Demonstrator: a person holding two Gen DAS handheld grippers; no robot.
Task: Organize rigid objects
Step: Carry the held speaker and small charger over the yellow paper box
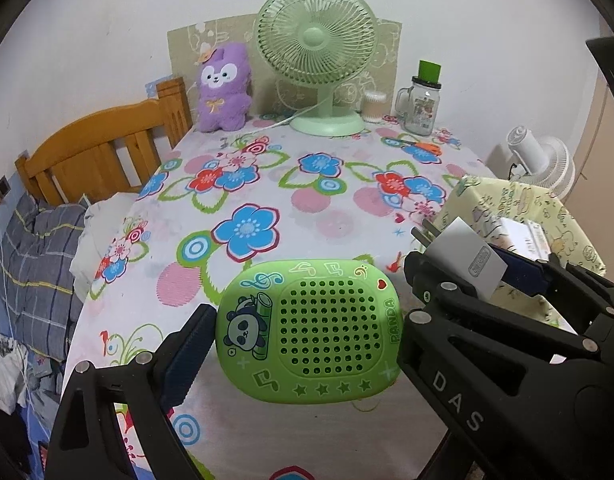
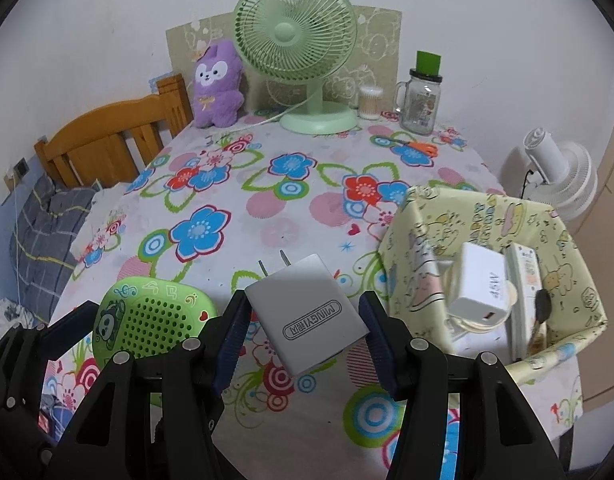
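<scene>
Left tool (image 1: 303, 332) clamped on a green speaker (image 1: 309, 330), pads pressed to its two short sides, held clear above the flowered surface (image 1: 291, 200); on the speaker's face a cartoon panda, music notes, a row of stars, a red heart and the word "PANDA" along the edge nearest the tool's right finger; "DAS" in pale letters on that finger's black arm.

Right tool (image 2: 305, 320) clamped on a silver-grey charger (image 2: 307, 314), blue pads at its two sides, two flat prongs pointing away from the tool; label on its face seen upside down, reading "MINGYI" followed by characters too small to make out; also lifted off the surface.

The two tools side by side, the speaker just left of the right tool, the charger just right of the left one.

To the right of the right tool, near its right finger, a yellow cartoon-print fabric bin (image 2: 567, 240); inside it a white charger (image 2: 481, 284) marked "45W" and a white box (image 2: 525, 280) with unreadable print.

Far ahead of both tools, at the back edge: purple plush (image 2: 215, 84), green desk fan (image 2: 295, 36), cotton-swab tub (image 2: 370, 102), glass mug jar (image 2: 421, 108) with a green cap and a picture label, orange-handled scissors (image 2: 421, 147).
</scene>
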